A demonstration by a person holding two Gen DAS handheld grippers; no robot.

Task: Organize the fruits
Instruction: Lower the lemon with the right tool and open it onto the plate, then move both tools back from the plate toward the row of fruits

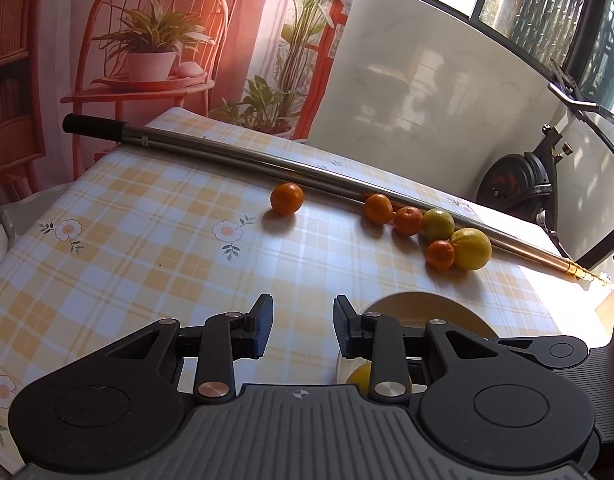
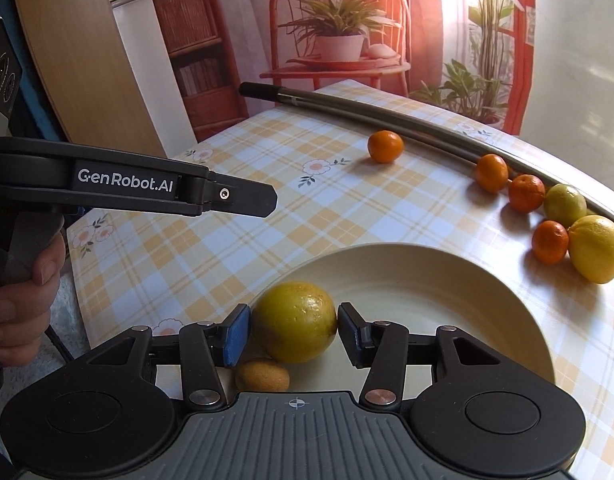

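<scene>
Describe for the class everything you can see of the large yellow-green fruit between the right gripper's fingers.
The yellow-green fruit is round, with glossy, slightly dimpled peel, yellow shading to green and a few brownish marks. It sits at the near edge of the cream plate, between the two blue-padded fingers of the right gripper, whose pads stand at its sides, seemingly touching. A smaller tan fruit lies just in front of it, partly hidden. The left wrist view shows only a sliver of it.
</scene>
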